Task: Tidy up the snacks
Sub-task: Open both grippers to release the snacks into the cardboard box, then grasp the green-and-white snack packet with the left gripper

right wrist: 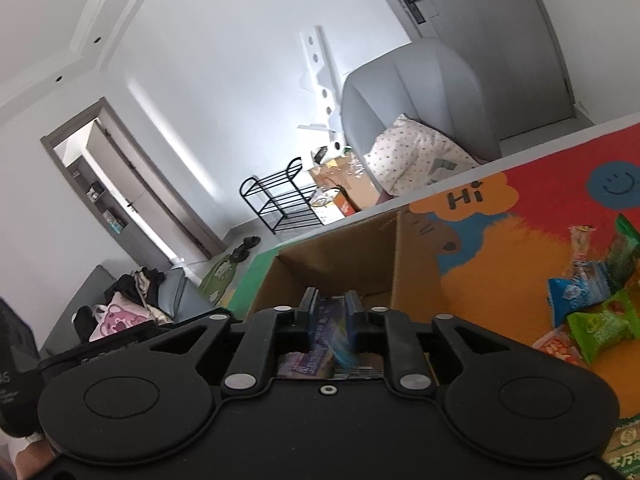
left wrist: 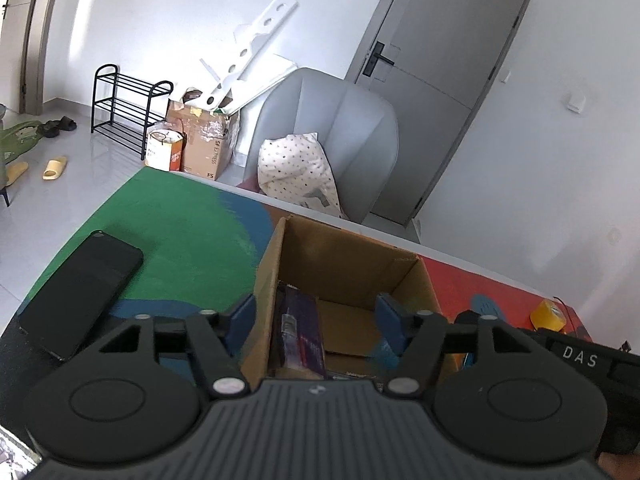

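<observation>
Right tongs (right wrist: pixel 330 312) pinch a blue packet (right wrist: pixel 334 334) over the box (right wrist: pixel 416 264); left tongs (left wrist: pixel 316 316), marked "DAS", gape empty.

The left claw (left wrist: pixel 316 316) hangs over an open cardboard box (left wrist: pixel 344 264), its blue-padded jaws spread wide, one outside the box's left wall and one inside. A purple snack packet (left wrist: pixel 300 332) stands upright in the box. A black phone (left wrist: pixel 80 292) lies on the colourful table (left wrist: pixel 180 216) to the left. A yellow packet (left wrist: pixel 547 315) sits at right. Beyond the table stands a grey armchair (left wrist: pixel 340 120).
</observation>
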`<state>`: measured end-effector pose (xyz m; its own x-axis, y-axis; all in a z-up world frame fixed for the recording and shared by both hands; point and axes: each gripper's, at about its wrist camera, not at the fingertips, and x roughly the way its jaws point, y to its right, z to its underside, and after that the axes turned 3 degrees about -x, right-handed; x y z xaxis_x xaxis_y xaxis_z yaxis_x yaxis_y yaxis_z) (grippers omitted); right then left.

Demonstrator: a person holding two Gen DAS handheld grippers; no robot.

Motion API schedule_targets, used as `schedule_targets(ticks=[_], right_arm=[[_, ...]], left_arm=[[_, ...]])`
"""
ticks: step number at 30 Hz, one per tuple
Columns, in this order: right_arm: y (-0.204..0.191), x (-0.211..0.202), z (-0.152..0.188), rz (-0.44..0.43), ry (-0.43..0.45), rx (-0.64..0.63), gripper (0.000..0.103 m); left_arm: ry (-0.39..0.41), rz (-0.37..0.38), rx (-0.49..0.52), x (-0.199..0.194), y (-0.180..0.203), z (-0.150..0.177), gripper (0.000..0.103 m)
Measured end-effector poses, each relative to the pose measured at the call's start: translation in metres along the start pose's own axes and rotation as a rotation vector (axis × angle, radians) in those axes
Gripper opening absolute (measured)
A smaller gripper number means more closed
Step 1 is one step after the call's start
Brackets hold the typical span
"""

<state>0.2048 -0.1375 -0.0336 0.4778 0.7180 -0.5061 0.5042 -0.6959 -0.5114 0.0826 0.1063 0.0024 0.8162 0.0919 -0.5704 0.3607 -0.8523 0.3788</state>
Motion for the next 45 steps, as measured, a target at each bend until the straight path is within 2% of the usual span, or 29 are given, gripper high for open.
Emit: schedule_targets(ticks=[3,5,10,12,16,22,26,31,36,39,45], right_arm=[[0.007,-0.007,0.004,0.019,0.0,0.012,0.023],[0.012,-0.013,0.01,0.041,-0.002,0.025,0.028],[0.018,-0.031,0.021,0.077,0.005,0.021,0.044],[0.019,-0.037,0.023,0.09,0.009,0.016,0.047],[0.018,-0.052,0.024,0.157,0.026,-0.027,0.066],[0.028,-0.075,0.026,0.234,0.063,-0.053,0.075],[0.043,-0.09,0.029,0.273,0.08,-0.028,0.081],[0.064,-0.107,0.033,0.323,0.11,0.002,0.098],[0.078,-0.122,0.037,0.344,0.129,-0.001,0.103],[0.086,-0.131,0.038,0.366,0.135,-0.003,0.103],[0.106,-0.145,0.042,0.417,0.126,-0.004,0.103]], left_arm=[[0.001,0.0,-0.03,-0.006,0.001,-0.002,0.079],[0.023,-0.002,-0.032,-0.01,0.005,0.0,0.091],[-0.028,-0.008,-0.024,-0.006,0.013,0.004,0.092],[-0.031,-0.008,-0.016,-0.005,0.017,0.008,0.092],[-0.049,-0.002,0.004,-0.004,0.027,0.018,0.092],[-0.029,0.029,0.035,-0.008,0.046,0.028,0.103],[-0.03,0.048,0.07,-0.008,0.063,0.035,0.103],[-0.013,0.087,0.127,-0.01,0.086,0.047,0.103],[0.003,0.103,0.172,-0.009,0.107,0.06,0.103],[-0.01,0.129,0.185,-0.007,0.119,0.067,0.103],[-0.041,0.129,0.207,-0.003,0.137,0.079,0.103]])
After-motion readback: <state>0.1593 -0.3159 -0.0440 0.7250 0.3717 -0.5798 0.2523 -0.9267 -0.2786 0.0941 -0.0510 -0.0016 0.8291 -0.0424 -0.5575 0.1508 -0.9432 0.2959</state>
